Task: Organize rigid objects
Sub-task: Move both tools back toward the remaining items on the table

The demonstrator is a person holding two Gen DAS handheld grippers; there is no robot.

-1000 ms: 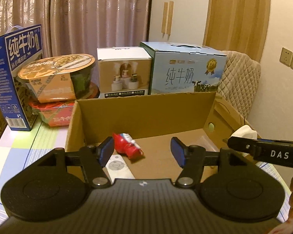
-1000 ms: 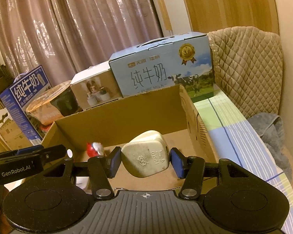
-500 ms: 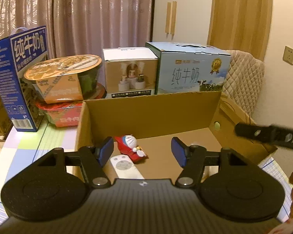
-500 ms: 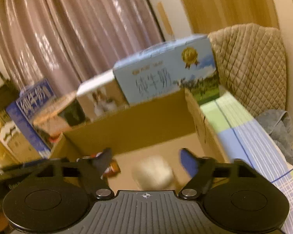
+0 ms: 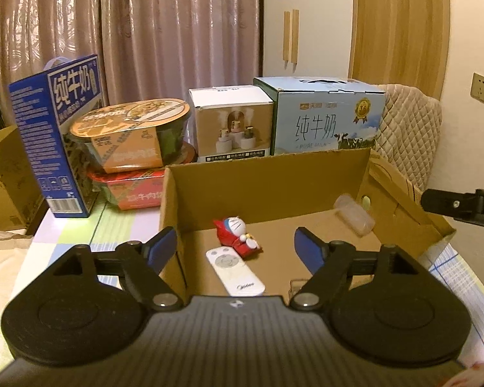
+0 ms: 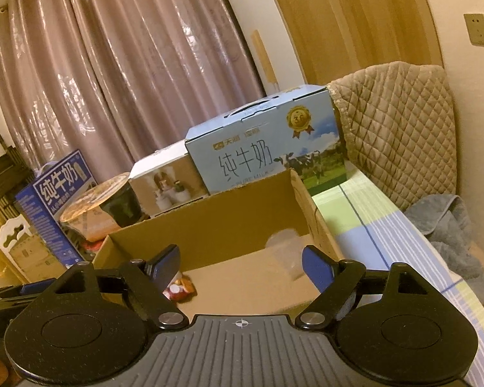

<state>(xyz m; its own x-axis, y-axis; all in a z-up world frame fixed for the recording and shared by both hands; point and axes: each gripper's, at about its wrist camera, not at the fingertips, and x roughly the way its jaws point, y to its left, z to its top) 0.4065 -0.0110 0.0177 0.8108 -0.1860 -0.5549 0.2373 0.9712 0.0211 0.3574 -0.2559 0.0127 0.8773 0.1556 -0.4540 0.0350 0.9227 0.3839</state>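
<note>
Item: pale plug-like adapter [image 5: 353, 214]. Released a moment ago from right tongs [image 6: 240, 266]; now blurred, against far right corner inside cardboard box [image 5: 267, 180].
Right tongs: spread wide, empty.
Left tongs [image 5: 235, 246]: opening, nothing between, above near edge of box.
Also inside box: red-and-blue cat figure [image 5: 237, 233], white remote [image 5: 235, 272], both left of centre.
Meaning: one more rigid item stowed; both tongs free for next pickup.

Brown cardboard box [image 5: 264, 187], white remote [image 5: 235, 271], red-blue figurine [image 5: 237, 233]
</note>
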